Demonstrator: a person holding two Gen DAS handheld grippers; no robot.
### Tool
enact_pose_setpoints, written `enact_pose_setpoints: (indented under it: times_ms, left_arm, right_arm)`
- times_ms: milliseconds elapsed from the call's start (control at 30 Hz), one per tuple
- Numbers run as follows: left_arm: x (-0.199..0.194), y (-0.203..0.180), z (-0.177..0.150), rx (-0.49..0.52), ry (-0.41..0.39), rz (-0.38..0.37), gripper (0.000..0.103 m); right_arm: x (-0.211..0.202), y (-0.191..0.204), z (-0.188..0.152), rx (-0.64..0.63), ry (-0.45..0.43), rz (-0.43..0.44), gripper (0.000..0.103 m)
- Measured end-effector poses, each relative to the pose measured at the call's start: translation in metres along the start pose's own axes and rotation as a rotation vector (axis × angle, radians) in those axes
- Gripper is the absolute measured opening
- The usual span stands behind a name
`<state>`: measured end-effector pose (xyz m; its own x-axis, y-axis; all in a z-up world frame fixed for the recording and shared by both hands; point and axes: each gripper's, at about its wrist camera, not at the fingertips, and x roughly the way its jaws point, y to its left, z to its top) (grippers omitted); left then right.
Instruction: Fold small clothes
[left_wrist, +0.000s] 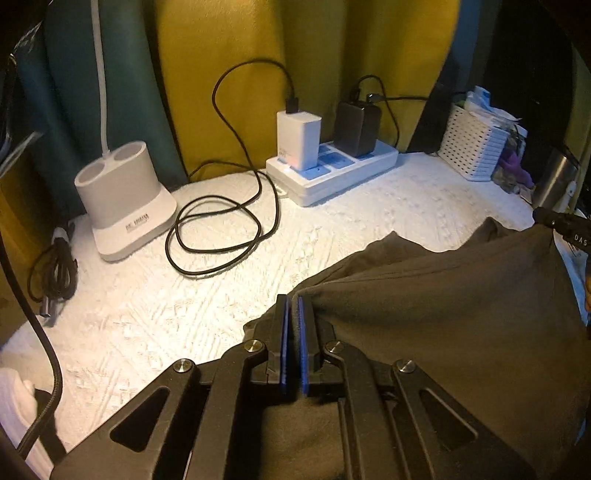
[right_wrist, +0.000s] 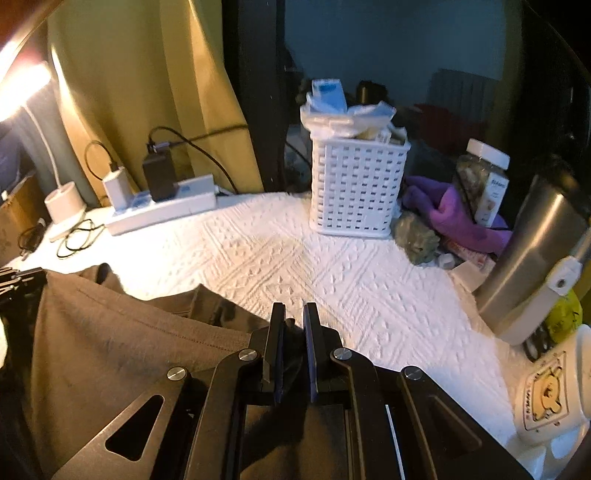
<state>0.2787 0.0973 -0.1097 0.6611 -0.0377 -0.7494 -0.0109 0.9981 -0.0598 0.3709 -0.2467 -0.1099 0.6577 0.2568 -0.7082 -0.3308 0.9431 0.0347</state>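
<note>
Bare white cloth (right_wrist: 295, 258) ahead, basket (right_wrist: 356, 188) and power strip (left_wrist: 332, 170) behind.

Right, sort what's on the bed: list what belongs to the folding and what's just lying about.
For the folding:
- brown garment
- left gripper, shut on it
- right gripper, shut on it

Lying about:
- power strip with chargers
- black cable
- lamp base
- white basket
- purple cloth
- jar
- steel tumbler

One dark garment (left_wrist: 461, 314). Ahead of the grippers: one white power strip (left_wrist: 332, 170) carrying two chargers, one white (left_wrist: 299, 138) and one black (left_wrist: 356, 127); one lamp base (left_wrist: 123, 195); one white basket (right_wrist: 356, 188); one jar (right_wrist: 482, 181); one steel tumbler (right_wrist: 535, 251).
</note>
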Motion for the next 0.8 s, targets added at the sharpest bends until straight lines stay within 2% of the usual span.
enact_pose_setpoints:
  times_ms: [167,333,400,467,600,633,667,700,733,767,800]
  left_arm:
    - [0.006,0.007,-0.002,-0.044,0.005,-0.01,0.005]
    - [0.008,0.008,0.0,-0.045,0.033,0.016,0.01]
    - [0.002,0.006,0.003,-0.037,0.027,0.04,0.017]
    - [-0.007,0.005,0.005,-0.034,0.0,0.061,0.038]
    - [-0.025,0.007,0.008,-0.048,-0.019,0.063,0.046]
    - [-0.029,0.006,0.008,-0.049,-0.024,0.064,0.046]
    - [-0.033,0.006,0.007,-0.049,-0.029,0.061,0.046]
    - [-0.038,0.005,0.006,-0.05,-0.037,0.056,0.047]
    - [-0.043,0.005,0.005,-0.051,-0.045,0.052,0.047]
    - [-0.047,0.004,0.005,-0.052,-0.05,0.049,0.051]
    - [-0.053,0.003,0.003,-0.05,-0.057,0.045,0.054]
  right_arm:
    - [0.02,0.001,0.001,-0.013,0.036,-0.021,0.01]
    - [0.036,0.0,0.0,-0.011,0.066,-0.051,0.01]
    - [0.04,0.0,-0.002,-0.013,0.081,-0.057,0.01]
    - [0.044,0.0,-0.003,-0.018,0.106,-0.063,0.01]
    - [0.04,0.0,-0.002,-0.032,0.109,-0.083,0.012]
    - [0.037,0.0,-0.002,-0.033,0.111,-0.087,0.016]
    - [0.034,0.0,0.0,-0.035,0.114,-0.1,0.036]
    - [0.031,-0.001,0.001,-0.034,0.118,-0.119,0.072]
    - [0.027,-0.003,0.002,-0.026,0.121,-0.137,0.087]
    - [0.022,-0.005,0.003,-0.012,0.113,-0.144,0.093]
    - [0.014,-0.007,0.004,-0.001,0.094,-0.142,0.093]
